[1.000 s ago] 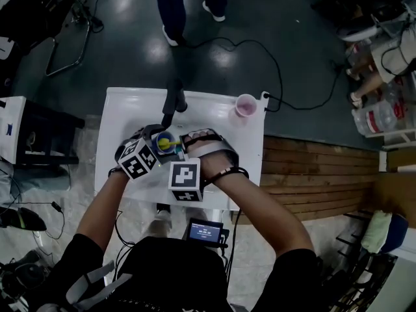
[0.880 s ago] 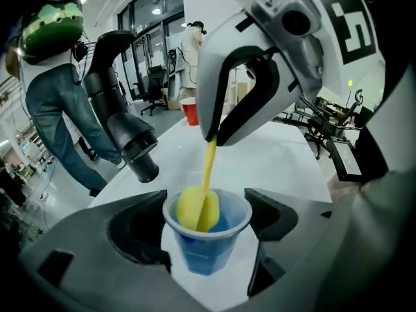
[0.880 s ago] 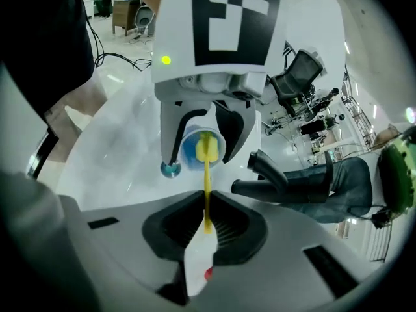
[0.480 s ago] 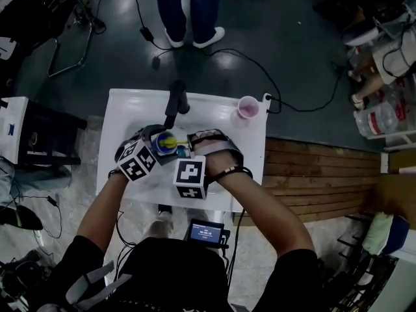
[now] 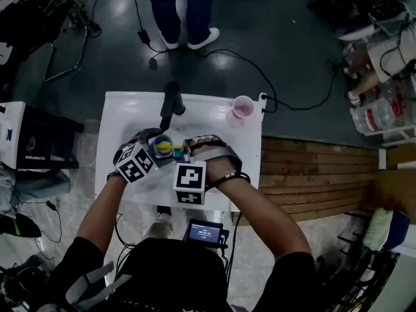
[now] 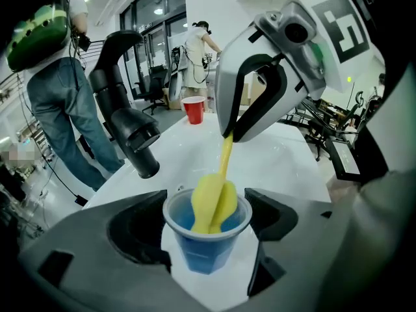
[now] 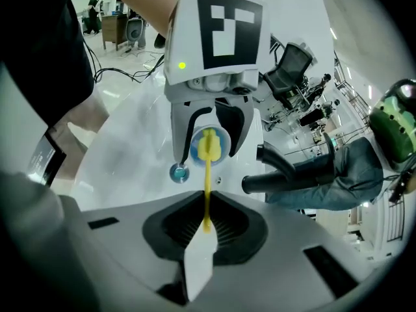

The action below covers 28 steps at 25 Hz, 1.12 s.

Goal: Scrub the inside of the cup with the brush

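Note:
A small blue cup [image 6: 207,236] sits between the jaws of my left gripper [image 6: 207,239], which is shut on it above the white table [image 5: 123,109]. A yellow brush [image 6: 214,200] has its soft head inside the cup. Its thin yellow handle [image 7: 207,194] runs back into my right gripper [image 7: 207,229], which is shut on it. In the head view the cup [image 5: 162,145] lies between the left gripper [image 5: 153,149] and the right gripper [image 5: 179,152], close together over the table's middle.
A pink cup [image 5: 242,106] stands at the table's far right corner. A black handle-shaped post [image 5: 170,103] rises at the far edge; a small blue cap [image 7: 179,172] lies on the table. A person [image 5: 182,8] stands beyond, with cables on the floor.
Both grippers with cup and brush have shifted slightly toward me and left. The person beyond the table has stepped into a new stance.

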Tool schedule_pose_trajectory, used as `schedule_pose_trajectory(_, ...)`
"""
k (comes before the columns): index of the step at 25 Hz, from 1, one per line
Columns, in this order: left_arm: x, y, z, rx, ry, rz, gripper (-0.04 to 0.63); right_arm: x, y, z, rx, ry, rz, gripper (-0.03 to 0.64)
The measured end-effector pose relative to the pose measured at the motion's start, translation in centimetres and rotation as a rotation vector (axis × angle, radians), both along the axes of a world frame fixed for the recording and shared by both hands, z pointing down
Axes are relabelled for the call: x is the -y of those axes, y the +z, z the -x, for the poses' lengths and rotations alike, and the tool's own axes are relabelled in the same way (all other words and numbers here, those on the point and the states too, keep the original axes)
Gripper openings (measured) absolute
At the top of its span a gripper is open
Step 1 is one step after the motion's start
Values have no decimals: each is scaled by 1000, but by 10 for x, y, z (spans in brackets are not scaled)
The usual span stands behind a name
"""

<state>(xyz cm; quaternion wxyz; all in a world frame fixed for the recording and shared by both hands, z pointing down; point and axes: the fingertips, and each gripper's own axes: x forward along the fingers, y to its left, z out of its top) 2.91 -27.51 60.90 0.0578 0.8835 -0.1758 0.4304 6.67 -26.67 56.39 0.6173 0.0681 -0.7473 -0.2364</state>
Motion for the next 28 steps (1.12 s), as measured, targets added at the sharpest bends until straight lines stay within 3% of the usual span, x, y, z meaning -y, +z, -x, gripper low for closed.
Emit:
schedule_pose_trajectory(16,1,-16,22,-56,-79,2,376,0,-11,-24,71,193,47,41)
schedule_pose_trajectory(28,0,-44,36,-165,-188,-11,376,-11,-18,-45,275,476,175,41)
